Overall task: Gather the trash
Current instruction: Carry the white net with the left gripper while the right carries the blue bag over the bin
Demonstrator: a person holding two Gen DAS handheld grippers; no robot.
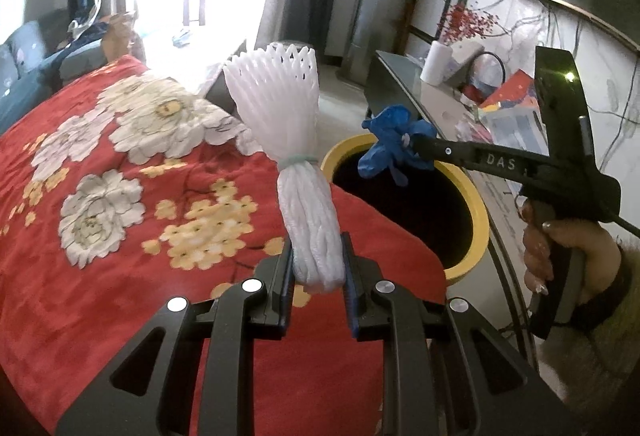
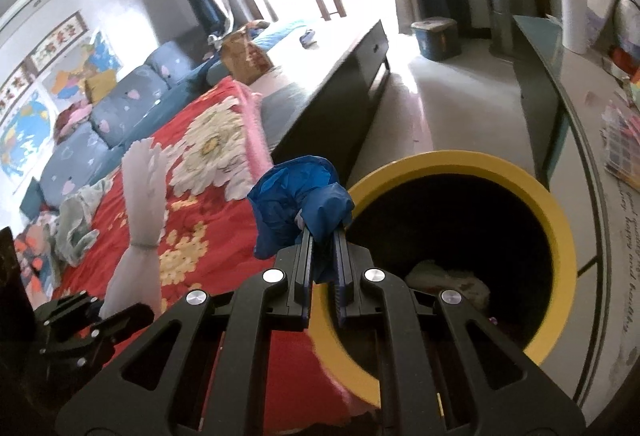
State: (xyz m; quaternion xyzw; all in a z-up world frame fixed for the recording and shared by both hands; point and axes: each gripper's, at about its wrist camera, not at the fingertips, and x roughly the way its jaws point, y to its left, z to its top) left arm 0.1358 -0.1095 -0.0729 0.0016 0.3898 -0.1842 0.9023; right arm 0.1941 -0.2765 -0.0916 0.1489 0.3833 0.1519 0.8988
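Foam net (image 1: 288, 139): showing white, with a pale green band
Glove (image 2: 300, 203): showing crumpled blue
Bin (image 2: 460, 163): showing a yellow rim, black inside
Blanket (image 1: 120, 163): showing red, patterned with white and yellow flowers
Sofa cushions (image 2: 120, 103): showing grey-blue with pink spots

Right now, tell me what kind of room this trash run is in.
Probably a home living room: a cushioned blue sofa under wall maps, a red floral blanket, and a long glass-topped table beside the yellow-rimmed bin.

Black left claw (image 1: 318, 268) with blue pads, silver screws; right claw (image 1: 414, 147) marked "DAS", dark sleeve (image 1: 608, 300).
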